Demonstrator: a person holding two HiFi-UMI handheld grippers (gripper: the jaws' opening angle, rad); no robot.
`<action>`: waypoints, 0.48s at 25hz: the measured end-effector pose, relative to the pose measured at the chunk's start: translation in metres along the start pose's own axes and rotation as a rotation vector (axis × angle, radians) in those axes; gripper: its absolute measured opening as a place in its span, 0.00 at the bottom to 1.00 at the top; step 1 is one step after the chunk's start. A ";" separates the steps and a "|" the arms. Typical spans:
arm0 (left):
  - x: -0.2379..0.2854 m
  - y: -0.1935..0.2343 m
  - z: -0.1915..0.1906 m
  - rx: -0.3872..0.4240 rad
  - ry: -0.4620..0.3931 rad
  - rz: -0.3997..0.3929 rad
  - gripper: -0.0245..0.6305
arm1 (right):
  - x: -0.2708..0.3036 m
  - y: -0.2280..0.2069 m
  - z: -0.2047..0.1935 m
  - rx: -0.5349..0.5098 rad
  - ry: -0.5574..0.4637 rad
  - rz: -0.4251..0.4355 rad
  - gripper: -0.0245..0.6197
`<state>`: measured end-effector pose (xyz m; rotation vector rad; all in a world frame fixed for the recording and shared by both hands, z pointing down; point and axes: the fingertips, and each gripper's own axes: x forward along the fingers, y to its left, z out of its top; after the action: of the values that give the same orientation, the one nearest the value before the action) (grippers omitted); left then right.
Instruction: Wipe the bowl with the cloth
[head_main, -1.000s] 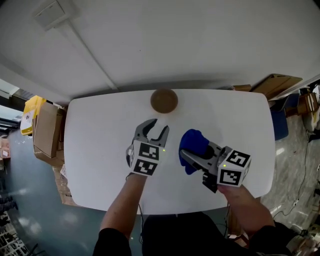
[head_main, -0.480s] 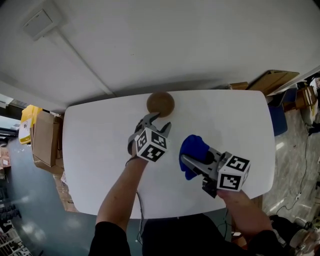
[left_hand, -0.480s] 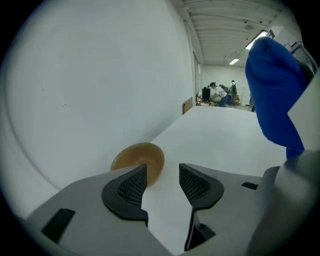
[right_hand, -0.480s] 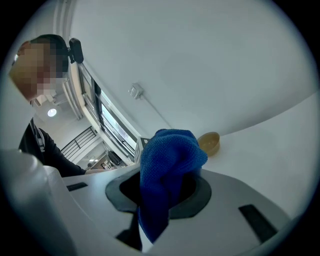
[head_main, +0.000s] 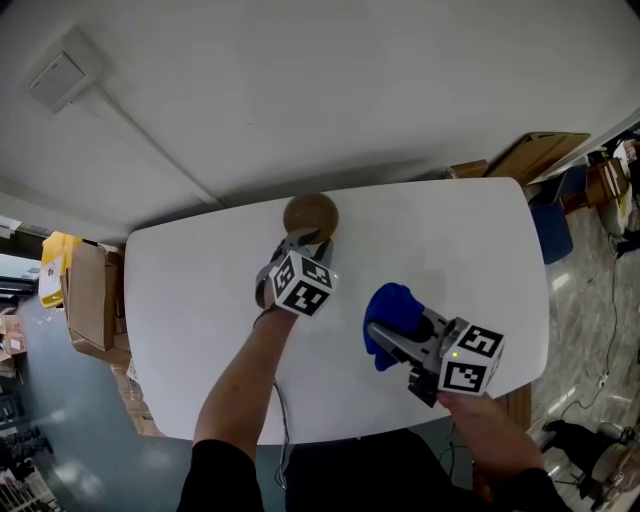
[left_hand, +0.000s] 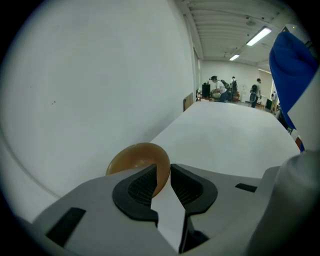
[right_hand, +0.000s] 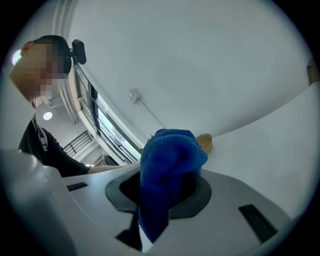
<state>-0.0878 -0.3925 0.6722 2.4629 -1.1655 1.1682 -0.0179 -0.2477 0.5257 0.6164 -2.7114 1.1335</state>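
Note:
A small brown bowl (head_main: 310, 213) stands near the far edge of the white table (head_main: 200, 300). My left gripper (head_main: 306, 241) reaches the bowl's near side. In the left gripper view the bowl's rim (left_hand: 163, 176) fills the narrow gap between the pads; the jaws have just been closing onto it, and the left gripper (left_hand: 164, 186) grips the rim. My right gripper (head_main: 386, 336) hovers at the table's front right, shut on a bunched blue cloth (head_main: 390, 305). The cloth (right_hand: 170, 155) sticks up from the right gripper (right_hand: 167, 192), and the bowl (right_hand: 205, 142) peeks out behind it.
Cardboard boxes (head_main: 88, 285) stand on the floor off the table's left end, more boxes (head_main: 535, 155) off its far right corner. A white wall runs behind the table. Several people (left_hand: 220, 90) stand far across the room.
My left gripper has moved forward and down to the bowl, and its wide jaws have narrowed round the rim. The right gripper with the cloth has barely shifted.

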 end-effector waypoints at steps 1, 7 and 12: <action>0.001 -0.001 0.000 0.005 0.004 -0.004 0.18 | -0.001 0.000 0.001 0.000 -0.005 -0.002 0.16; 0.001 -0.011 -0.004 0.034 0.039 -0.023 0.12 | -0.013 0.004 0.001 0.002 -0.028 -0.010 0.16; 0.002 -0.021 -0.010 0.124 0.067 -0.013 0.12 | -0.020 0.005 -0.009 0.012 -0.031 -0.018 0.16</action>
<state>-0.0778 -0.3756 0.6837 2.4939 -1.0883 1.3469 -0.0018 -0.2318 0.5230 0.6639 -2.7208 1.1470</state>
